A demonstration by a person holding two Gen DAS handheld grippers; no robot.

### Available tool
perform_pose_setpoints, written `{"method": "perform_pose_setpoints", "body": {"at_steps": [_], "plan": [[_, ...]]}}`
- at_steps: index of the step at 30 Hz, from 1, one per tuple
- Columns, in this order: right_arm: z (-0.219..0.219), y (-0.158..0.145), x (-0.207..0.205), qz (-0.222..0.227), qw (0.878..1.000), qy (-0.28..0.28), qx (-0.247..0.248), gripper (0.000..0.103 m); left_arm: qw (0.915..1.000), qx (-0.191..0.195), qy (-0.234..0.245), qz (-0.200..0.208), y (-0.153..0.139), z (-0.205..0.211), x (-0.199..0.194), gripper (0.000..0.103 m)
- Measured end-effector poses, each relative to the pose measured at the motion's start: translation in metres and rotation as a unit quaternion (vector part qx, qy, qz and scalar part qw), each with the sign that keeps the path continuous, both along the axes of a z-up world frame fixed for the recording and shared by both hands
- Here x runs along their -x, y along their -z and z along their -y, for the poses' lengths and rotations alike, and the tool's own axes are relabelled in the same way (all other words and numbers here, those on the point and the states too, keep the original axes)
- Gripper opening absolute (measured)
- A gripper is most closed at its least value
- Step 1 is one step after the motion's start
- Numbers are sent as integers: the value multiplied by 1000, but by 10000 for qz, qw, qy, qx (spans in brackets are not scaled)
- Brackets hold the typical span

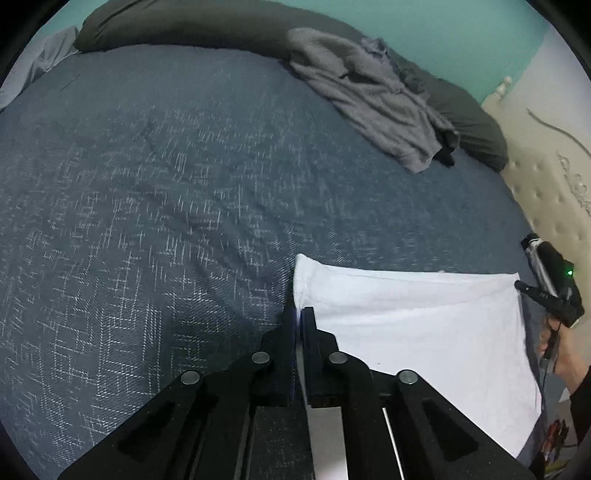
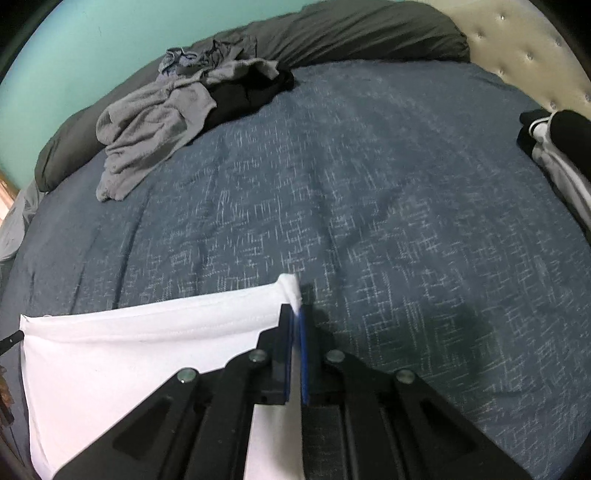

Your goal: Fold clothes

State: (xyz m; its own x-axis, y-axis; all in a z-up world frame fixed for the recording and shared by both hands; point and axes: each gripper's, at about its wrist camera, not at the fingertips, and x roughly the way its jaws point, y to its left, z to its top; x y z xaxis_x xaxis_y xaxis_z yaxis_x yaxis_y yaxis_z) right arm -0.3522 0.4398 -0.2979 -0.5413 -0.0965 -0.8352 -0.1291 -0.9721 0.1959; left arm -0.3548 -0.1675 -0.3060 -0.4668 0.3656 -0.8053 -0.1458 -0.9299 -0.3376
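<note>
A white garment lies flat on the blue patterned bedspread. My left gripper is shut on its left corner, with the white hem pinched between the black fingers. In the right wrist view the same white garment spreads to the left, and my right gripper is shut on its right corner, cloth showing between the blue pads. The right gripper also shows at the garment's far corner in the left wrist view, held by a hand.
A crumpled grey garment and a black one lie at the far side of the bed against dark pillows. More folded black and white clothes sit at the right edge. A tufted cream headboard borders the bed.
</note>
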Motion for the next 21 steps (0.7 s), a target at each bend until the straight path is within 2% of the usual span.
{"method": "perform_pose_setpoints", "body": {"at_steps": [3, 6, 8, 11, 13, 14, 21], "plan": [[-5, -1, -2, 9, 9999, 106, 110, 5, 9998, -52, -156, 74, 1, 7, 0, 8], [-13, -11, -14, -55, 9996, 184, 193, 7, 9993, -245, -252, 159, -5, 21, -10, 24], [-18, -17, -25, -55, 9993, 174, 331, 9, 9988, -361, -227, 242, -9, 29, -21, 24], [-24, -21, -51, 55, 9977, 61, 666, 17, 9978, -479, 74, 462, -9, 28, -45, 24], [-27, -24, -68, 128, 9960, -15, 889, 32, 9960, -552, 286, 634, -8, 25, -61, 25], [-28, -24, -77, 190, 9951, -65, 970, 35, 9949, -536, 385, 761, -3, 21, -70, 26], [-29, -14, -129, 704, 9895, -344, 1214, 37, 9896, -566, 663, 1144, 15, 5, -112, 25]]}}
